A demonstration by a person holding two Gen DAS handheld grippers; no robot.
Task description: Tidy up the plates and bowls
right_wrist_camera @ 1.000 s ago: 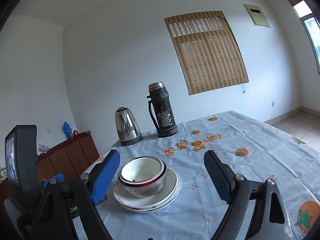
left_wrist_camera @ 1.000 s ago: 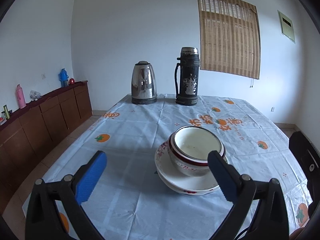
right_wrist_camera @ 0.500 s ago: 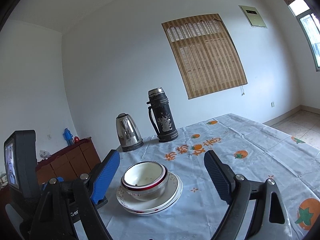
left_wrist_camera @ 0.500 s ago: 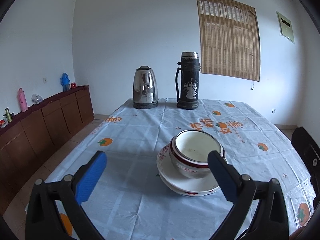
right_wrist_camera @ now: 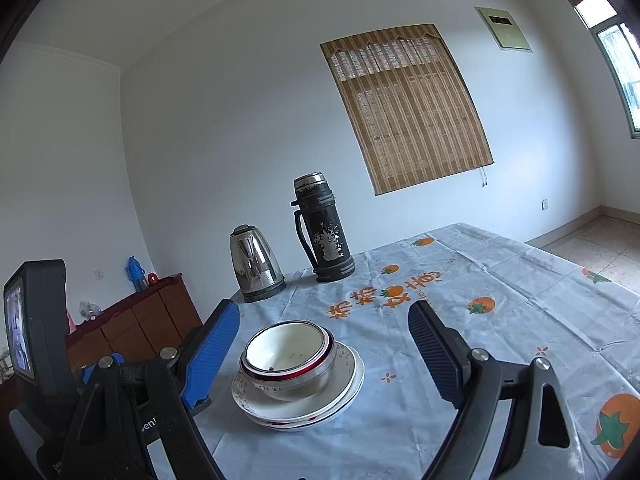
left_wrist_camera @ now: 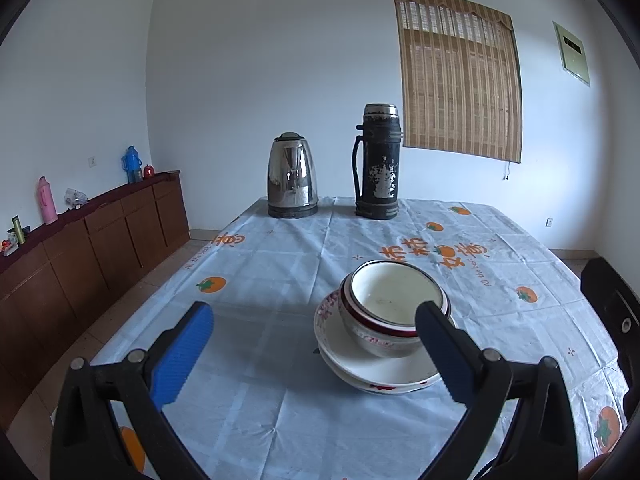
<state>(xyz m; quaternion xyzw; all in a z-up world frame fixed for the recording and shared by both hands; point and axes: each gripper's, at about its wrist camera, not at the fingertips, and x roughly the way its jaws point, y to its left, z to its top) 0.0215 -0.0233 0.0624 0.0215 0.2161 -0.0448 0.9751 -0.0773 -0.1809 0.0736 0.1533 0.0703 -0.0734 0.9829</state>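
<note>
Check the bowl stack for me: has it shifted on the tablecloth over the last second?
No. The bowl stack sits in the same place relative to the orange lettering on the tablecloth; only the camera view has drifted.

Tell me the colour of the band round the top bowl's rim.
Dark red, on the bowl; clearest in the left wrist view.

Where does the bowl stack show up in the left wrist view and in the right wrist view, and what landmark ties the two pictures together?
Left wrist: bowl stack right of centre, lower half, on the plates, partly behind the right-hand finger.
Right wrist: bowl stack left of centre, lower half, between the two fingers.
Shared landmark: the black flask beside the kettle at the table's far end.
</note>
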